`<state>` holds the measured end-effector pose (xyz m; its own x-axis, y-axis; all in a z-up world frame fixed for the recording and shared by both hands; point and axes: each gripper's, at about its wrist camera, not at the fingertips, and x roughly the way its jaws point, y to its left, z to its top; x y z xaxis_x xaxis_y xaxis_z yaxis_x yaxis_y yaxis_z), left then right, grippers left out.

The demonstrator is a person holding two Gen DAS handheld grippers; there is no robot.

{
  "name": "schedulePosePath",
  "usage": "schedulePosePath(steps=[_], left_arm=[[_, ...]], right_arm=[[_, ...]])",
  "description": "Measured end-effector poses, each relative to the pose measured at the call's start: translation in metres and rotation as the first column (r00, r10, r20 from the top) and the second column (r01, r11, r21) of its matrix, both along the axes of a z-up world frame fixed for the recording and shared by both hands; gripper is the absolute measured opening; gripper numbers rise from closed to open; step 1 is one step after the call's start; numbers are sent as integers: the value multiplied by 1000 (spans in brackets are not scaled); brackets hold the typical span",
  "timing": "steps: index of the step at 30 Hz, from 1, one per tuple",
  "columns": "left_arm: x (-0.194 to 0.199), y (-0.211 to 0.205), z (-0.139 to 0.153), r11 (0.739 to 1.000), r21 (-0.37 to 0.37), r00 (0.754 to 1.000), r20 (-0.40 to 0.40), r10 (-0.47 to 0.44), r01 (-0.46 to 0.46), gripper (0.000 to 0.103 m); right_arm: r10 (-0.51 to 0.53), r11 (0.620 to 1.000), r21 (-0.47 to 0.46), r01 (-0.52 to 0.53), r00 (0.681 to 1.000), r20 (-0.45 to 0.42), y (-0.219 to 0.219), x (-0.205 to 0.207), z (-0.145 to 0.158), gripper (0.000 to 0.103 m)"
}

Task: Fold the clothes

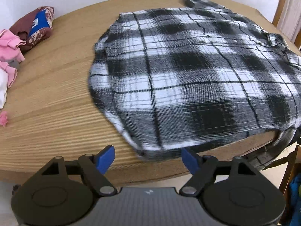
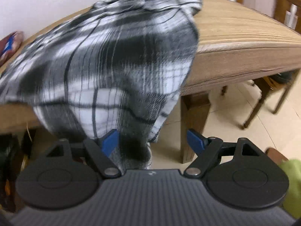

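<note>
A black-and-white plaid shirt (image 1: 188,71) lies spread on the wooden table (image 1: 52,86), its near right part hanging over the front edge. My left gripper (image 1: 148,159) is open at the table's front edge, just short of the shirt's near hem. In the right wrist view the shirt (image 2: 112,56) drapes over the table edge (image 2: 235,60) and hangs down between the fingers of my right gripper (image 2: 153,141), which is open; the cloth lies against the left finger (image 2: 111,141).
A maroon folded garment with a blue patch (image 1: 35,24) and pink clothes (image 1: 9,56) lie at the table's left. A table leg (image 2: 193,124) and chair legs (image 2: 267,101) stand on the tiled floor to the right.
</note>
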<state>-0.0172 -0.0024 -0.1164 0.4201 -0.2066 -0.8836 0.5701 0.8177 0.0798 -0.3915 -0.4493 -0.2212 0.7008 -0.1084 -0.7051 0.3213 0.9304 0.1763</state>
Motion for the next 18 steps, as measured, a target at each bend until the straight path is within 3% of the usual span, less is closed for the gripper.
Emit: schedulePosePath(steps=[3, 6, 7, 8, 10, 11, 18], left_arm=[[-10, -10, 1, 1000, 5, 1000, 13, 10, -10, 79], [-20, -19, 3, 999, 34, 998, 58, -4, 2, 79], [-24, -22, 3, 999, 50, 997, 75, -18, 14, 79], [-28, -24, 3, 997, 66, 995, 92, -31, 25, 79], [-33, -28, 3, 994, 94, 990, 128, -63, 51, 79], [-36, -29, 2, 992, 108, 986, 145, -79, 64, 79], [-55, -40, -26, 962, 236, 958, 215, -192, 139, 79]], right_arm=[[36, 998, 59, -39, 997, 63, -8, 4, -6, 81], [95, 989, 108, -103, 993, 72, -11, 13, -14, 81], [115, 984, 127, -123, 991, 68, -11, 18, -17, 71], [143, 975, 165, -151, 988, 63, -11, 22, -20, 44], [152, 963, 210, -167, 984, 89, -11, 16, -7, 11], [148, 960, 225, -169, 983, 106, -12, 11, 2, 7], [113, 928, 323, -187, 965, 235, -17, -20, 66, 6]])
